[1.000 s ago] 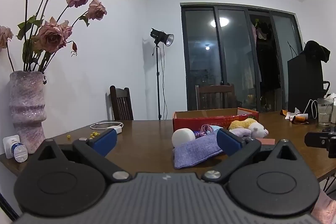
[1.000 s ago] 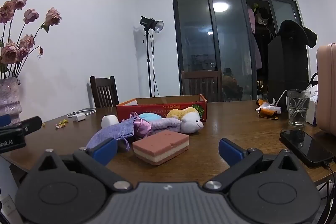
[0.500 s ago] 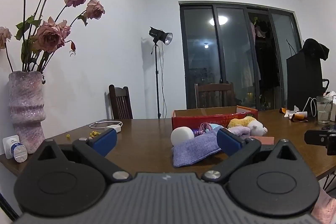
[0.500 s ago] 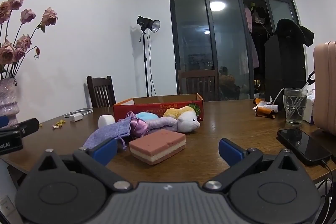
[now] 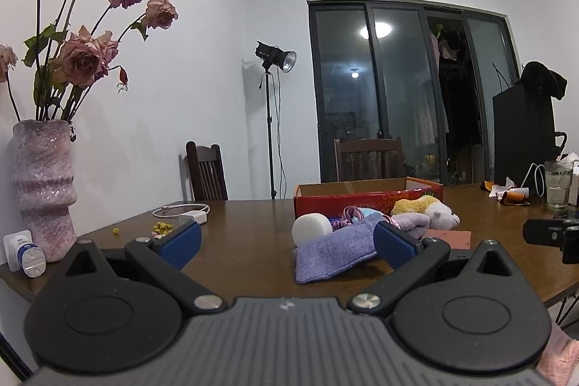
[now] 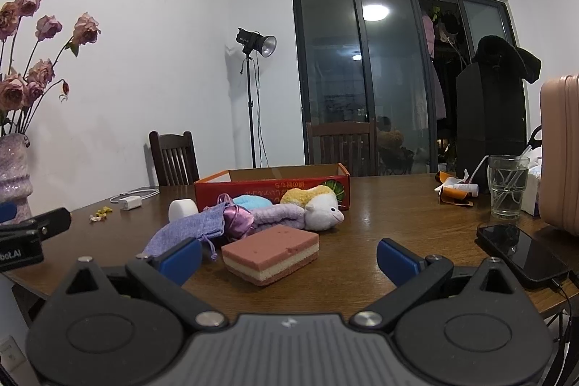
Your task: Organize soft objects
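Soft objects lie heaped on the brown table before a red cardboard box (image 6: 271, 185): a pink-and-cream sponge (image 6: 270, 254), a lavender cloth pouch (image 6: 188, 232), a shiny purple pouch (image 6: 237, 223), a white-and-yellow plush toy (image 6: 318, 208), a blue soft item (image 6: 252, 201) and a white foam cylinder (image 6: 182, 209). My right gripper (image 6: 289, 257) is open, empty, just short of the sponge. My left gripper (image 5: 287, 243) is open, empty, short of the lavender pouch (image 5: 333, 250), cylinder (image 5: 311, 228) and box (image 5: 365, 194).
A vase of dried roses (image 5: 45, 183) stands at the table's left edge. A charger and cable (image 6: 132, 201) lie at the back left. A glass (image 6: 506, 190), a black phone (image 6: 521, 250) and a pink case (image 6: 561, 151) are at the right. Chairs stand behind the table.
Both grippers have shifted slightly, with the objects sitting a little lower and nearer in view. Both stay open and empty.
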`<state>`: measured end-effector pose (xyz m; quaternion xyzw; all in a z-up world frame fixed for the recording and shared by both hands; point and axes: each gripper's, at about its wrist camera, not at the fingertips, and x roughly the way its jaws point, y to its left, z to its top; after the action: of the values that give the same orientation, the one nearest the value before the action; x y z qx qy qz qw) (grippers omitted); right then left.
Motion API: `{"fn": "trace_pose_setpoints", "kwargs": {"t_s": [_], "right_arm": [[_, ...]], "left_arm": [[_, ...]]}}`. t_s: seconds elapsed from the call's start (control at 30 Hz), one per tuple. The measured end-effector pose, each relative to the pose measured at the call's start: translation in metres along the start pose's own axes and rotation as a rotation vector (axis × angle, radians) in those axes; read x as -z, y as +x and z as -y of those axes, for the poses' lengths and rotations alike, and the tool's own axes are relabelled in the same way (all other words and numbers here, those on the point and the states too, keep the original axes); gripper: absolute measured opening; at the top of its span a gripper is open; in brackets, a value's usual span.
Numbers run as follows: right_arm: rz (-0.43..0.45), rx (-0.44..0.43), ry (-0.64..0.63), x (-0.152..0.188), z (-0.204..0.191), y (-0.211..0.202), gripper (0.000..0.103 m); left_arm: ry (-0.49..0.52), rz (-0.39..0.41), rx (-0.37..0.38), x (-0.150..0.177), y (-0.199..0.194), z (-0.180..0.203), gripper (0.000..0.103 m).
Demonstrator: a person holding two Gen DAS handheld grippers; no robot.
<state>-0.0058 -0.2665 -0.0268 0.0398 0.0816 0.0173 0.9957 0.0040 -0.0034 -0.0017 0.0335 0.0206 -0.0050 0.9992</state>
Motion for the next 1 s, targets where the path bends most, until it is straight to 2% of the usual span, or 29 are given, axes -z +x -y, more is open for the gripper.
{"fn": "trace_pose_setpoints", "kwargs": {"t_s": [1.0], "right_arm": [[-0.013,0.002,-0.007,-0.0003,-0.0024,0.0015,0.103]], "left_arm": [[0.002,-0.018,0.008,0.0012,0.0009,0.0006,0.103]]}}
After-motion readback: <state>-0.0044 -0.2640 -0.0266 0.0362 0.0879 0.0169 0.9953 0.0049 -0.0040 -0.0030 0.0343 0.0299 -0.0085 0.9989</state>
